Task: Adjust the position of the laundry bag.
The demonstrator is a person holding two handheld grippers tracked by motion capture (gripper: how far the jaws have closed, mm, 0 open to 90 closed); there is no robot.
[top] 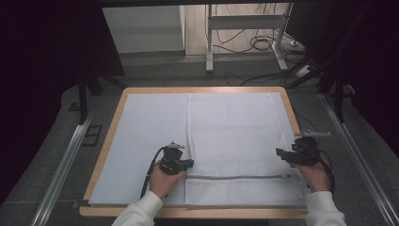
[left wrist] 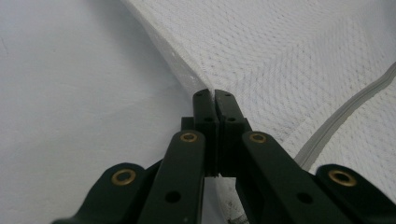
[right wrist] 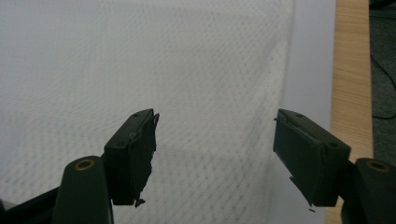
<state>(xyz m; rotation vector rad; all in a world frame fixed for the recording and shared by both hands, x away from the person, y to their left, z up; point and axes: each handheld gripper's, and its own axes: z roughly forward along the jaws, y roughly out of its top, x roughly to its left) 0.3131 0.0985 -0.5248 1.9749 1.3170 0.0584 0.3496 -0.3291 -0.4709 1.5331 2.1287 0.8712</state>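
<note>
A white mesh bag [top: 235, 136] lies flat on the right half of a white sheet [top: 146, 136]. A grey zipper [top: 235, 177] runs across it near the front edge. My left gripper [top: 179, 161] sits at the bag's left edge by the zipper's left end. In the left gripper view its jaws [left wrist: 215, 95] are shut, pinching the raised edge of the mesh [left wrist: 289, 56], with the zipper [left wrist: 345, 116] to their right. My right gripper [top: 295, 153] hovers over the bag's right edge. Its jaws [right wrist: 215, 121] stand open above the mesh [right wrist: 140, 60], with nothing between them.
The sheet covers a wooden table whose rim [top: 110, 141] shows all round, and close to the right jaw [right wrist: 352, 70]. A narrow strip of bare sheet [right wrist: 310, 56] lies between bag and rim. Beyond the table stand a metal frame [top: 244, 21] and floor cables [top: 263, 44].
</note>
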